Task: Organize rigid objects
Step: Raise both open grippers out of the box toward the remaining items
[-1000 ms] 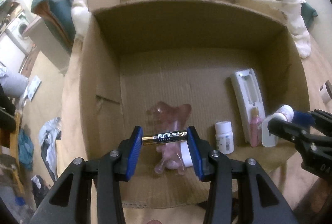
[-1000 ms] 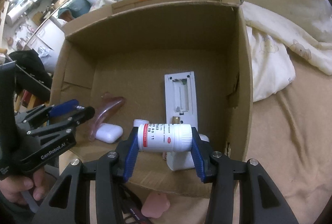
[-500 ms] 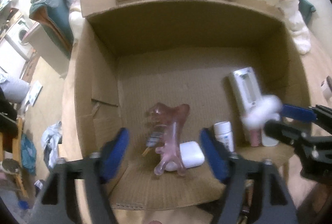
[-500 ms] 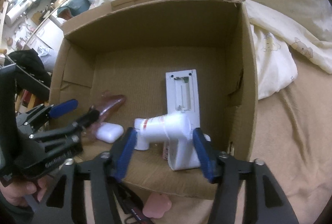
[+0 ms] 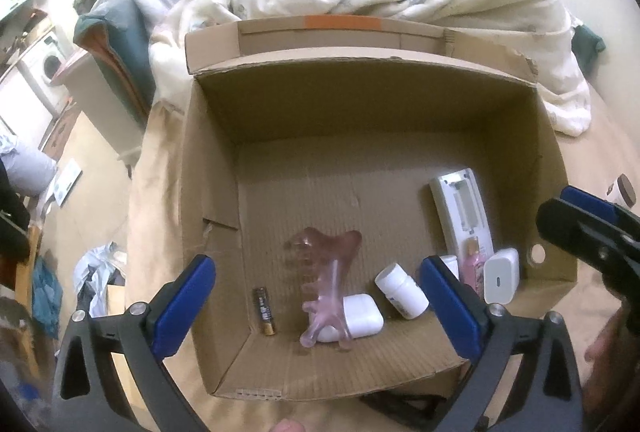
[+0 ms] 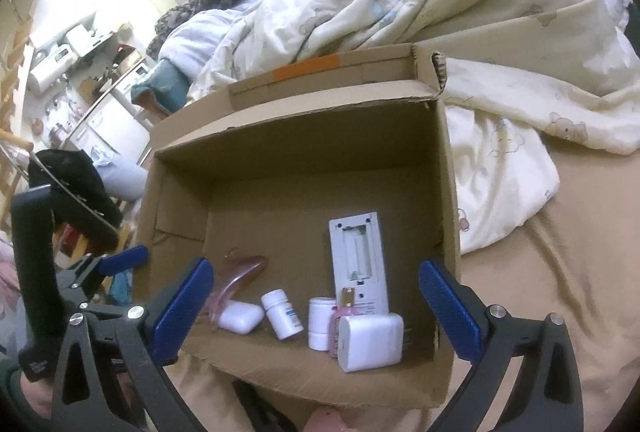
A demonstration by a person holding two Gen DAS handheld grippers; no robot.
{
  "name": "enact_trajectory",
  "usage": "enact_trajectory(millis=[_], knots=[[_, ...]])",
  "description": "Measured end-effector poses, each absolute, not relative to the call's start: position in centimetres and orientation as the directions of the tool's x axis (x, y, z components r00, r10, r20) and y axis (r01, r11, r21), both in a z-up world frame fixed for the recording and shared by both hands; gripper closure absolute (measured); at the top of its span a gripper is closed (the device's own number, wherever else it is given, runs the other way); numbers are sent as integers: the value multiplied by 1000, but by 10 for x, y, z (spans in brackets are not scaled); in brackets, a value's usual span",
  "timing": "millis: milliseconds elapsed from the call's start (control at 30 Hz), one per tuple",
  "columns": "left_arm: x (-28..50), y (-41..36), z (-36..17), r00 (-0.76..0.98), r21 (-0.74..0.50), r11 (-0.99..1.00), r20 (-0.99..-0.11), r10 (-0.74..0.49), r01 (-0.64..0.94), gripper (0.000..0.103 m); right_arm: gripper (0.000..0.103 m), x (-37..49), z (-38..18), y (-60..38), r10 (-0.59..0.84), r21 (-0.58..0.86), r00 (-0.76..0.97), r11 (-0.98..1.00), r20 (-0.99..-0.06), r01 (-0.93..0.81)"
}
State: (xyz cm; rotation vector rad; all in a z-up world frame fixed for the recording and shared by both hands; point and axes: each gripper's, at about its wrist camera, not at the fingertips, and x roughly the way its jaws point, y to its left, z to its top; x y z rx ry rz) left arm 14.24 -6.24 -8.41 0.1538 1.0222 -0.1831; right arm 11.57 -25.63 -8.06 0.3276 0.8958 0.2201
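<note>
Two hand-held tongs with blue-padded fingers hung over the near edge of an open cardboard box (image 5: 216, 152) that sat on a bed with tan sheets. The left gripper (image 5: 316, 306) stood wide apart and held nothing. The right gripper (image 6: 316, 304) was likewise spread wide and empty.

Seen from the left tongs, a black and gold battery (image 5: 264, 311) lay flat on the box floor, just ahead of the left finger and near the box's left wall. Between the two fingers lay a pink translucent hair claw (image 5: 330, 272), its near end resting against a white earbud case (image 5: 362, 314). Just right of that case, a white pill bottle (image 5: 402, 290) lay tilted on its side, close to the right finger.

Seen from the right tongs, a second white bottle (image 6: 320, 322) stood between the fingers, beside the tilted pill bottle. Touching it on the right was a small pink bottle (image 6: 343, 316) with a gold cap, and in front of that a white charger plug (image 6: 370, 340). Behind them, farther from the tongs, a white remote control (image 6: 358, 256) lay face down with its battery bay uncovered.

Beyond the box, a rumpled cream duvet (image 6: 460, 4) was heaped on the bed.
</note>
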Motion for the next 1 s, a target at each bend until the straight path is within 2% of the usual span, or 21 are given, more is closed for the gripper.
enact_trajectory(millis=[533, 833, 1000], knots=[[136, -66, -76, 529, 57, 970, -845, -79, 235, 1, 0, 112, -76, -249, 328, 350, 608, 933, -723, -86], [120, -48, -35, 582, 38, 977, -808, -94, 211, 1, 0, 95, -69, -252, 295, 329, 624, 942, -724, -64], [102, -32, -18, 564, 35, 980, -822, -82, 194, 1, 0, 76, -65, -262, 303, 354, 592, 935, -747, -31]])
